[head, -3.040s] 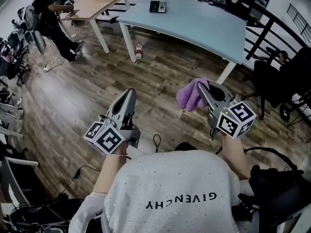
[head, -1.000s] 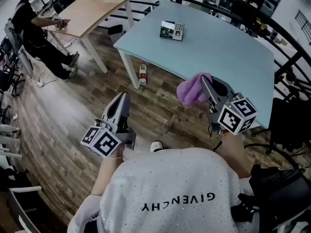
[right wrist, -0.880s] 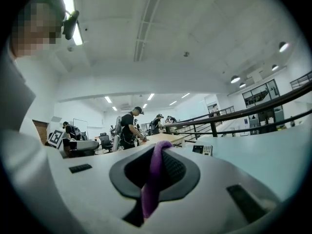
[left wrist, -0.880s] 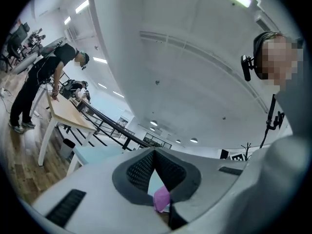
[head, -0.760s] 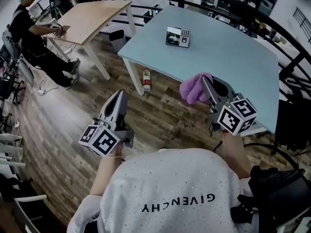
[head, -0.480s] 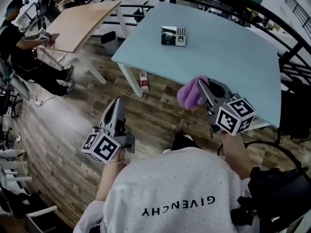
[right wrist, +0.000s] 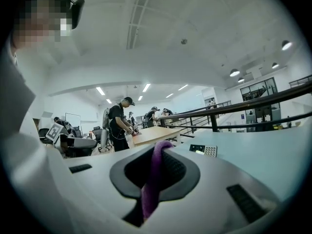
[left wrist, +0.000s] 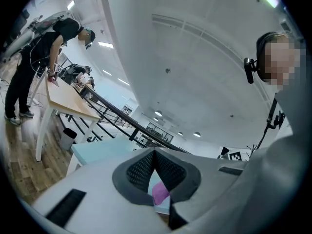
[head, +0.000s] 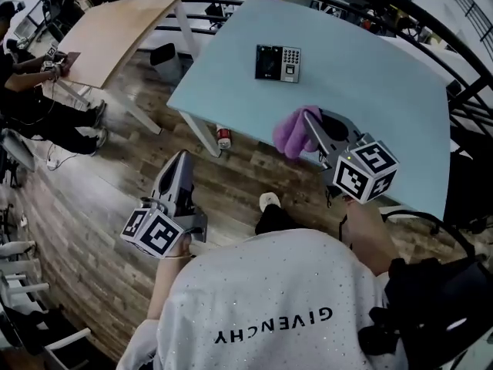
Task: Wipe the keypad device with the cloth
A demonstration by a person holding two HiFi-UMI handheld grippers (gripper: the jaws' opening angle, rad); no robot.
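Since three seconds ago we have closed in on the pale blue tabletop (head: 370,75). The keypad device (head: 278,63) was then small and far off at the top of the head view; it now sits nearer and larger.

The right tool (head: 310,123) now hangs over the near edge of the tabletop, clamped on the purple cloth (head: 290,132), which bunches out past its tip. The left tool (head: 182,157) is low over the wood floor (head: 100,199), tips together with nothing between them.

Judgement: the approach is nearly done and wiping has not begun. The cloth is near the device but apart from it.

The device lies flat, face up, well in from the edge. Its long axis runs left-right in the head view, with the dark screen end to the left and the key grid to the right.
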